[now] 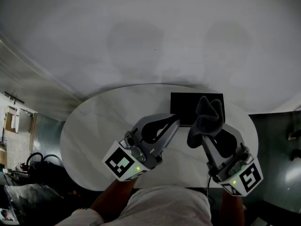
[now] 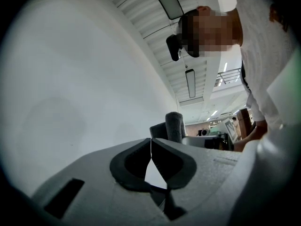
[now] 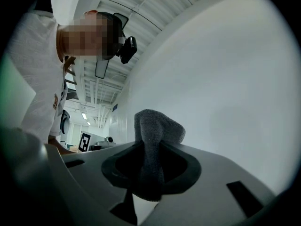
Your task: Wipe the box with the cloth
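Cloth (image 1: 207,120) above black box (image 1: 184,107) on white table (image 1: 94,140)

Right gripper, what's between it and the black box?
Only the grey cloth, pinched in the right gripper. In the head view it bunches up over the black box at its near right corner.

Noted cloth (image 3: 155,126) as dk grey fabric, fuzzy nap, matt. Saw box (image 1: 186,105) as black, smooth, matt; material n/k. Found table (image 1: 94,135) white, marble-look, smooth, slight sheen. Read left gripper (image 1: 176,122) & right gripper (image 1: 196,138) shells as grey matt plastic, pads darker.
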A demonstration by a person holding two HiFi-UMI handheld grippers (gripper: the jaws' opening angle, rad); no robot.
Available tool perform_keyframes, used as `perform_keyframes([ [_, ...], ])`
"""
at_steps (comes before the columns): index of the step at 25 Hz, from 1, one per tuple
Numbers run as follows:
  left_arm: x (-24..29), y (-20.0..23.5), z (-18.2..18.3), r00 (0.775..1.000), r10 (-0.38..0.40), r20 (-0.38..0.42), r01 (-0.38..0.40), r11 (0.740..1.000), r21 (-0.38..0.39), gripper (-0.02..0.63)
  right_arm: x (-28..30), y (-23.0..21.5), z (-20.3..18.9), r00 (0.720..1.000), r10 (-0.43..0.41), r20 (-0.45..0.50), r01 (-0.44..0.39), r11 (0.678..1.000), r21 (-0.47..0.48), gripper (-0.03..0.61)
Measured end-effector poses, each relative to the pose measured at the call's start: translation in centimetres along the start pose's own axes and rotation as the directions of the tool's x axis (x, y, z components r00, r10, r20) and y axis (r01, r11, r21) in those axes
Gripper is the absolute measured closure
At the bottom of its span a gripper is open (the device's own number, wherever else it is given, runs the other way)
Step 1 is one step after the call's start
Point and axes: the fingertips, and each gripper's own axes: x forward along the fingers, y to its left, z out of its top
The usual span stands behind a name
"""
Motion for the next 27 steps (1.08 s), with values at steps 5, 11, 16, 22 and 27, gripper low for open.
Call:
perform_keyframes([
  [5, 0.09, 0.02, -0.06, 1.000, -0.001, 0.003, 0.001, 1.000, -0.002, 0.597, -0.05, 0.23, -0.14, 1.000, 0.000, -0.008, 0.000, 1.000, -0.013, 0.485],
  [11, 0.07, 0.00, -0.18, 1.000, -0.004, -0.001, 0.004, 1.000, -0.015, 0.598, -0.06, 0.50, -0.02, 1.000, -0.003, -0.005, 0.002, 1.000, -0.014, 0.485],
  [16, 0.19, -0.01, -0.18, 1.000, -0.008, 0.015, 0.008, 1.000, -0.004, 0.598, -0.13, 0.50, -0.07, 1.000, -0.003, -0.001, 0.003, 1.000, -0.016, 0.485],
  [22, 0.13, -0.05, -0.45, 1.000, -0.008, -0.001, 0.008, 1.000, -0.013, 0.598, -0.26, 0.55, -0.29, 1.000, -0.007, -0.009, 0.007, 1.000, -0.019, 0.485],
  [27, 0.16, -0.15, -0.56, 1.000, -0.005, 0.000, 0.005, 1.000, -0.015, 0.598, -0.45, 0.46, -0.42, 1.000, -0.011, -0.009, 0.011, 1.000, -0.022, 0.485],
])
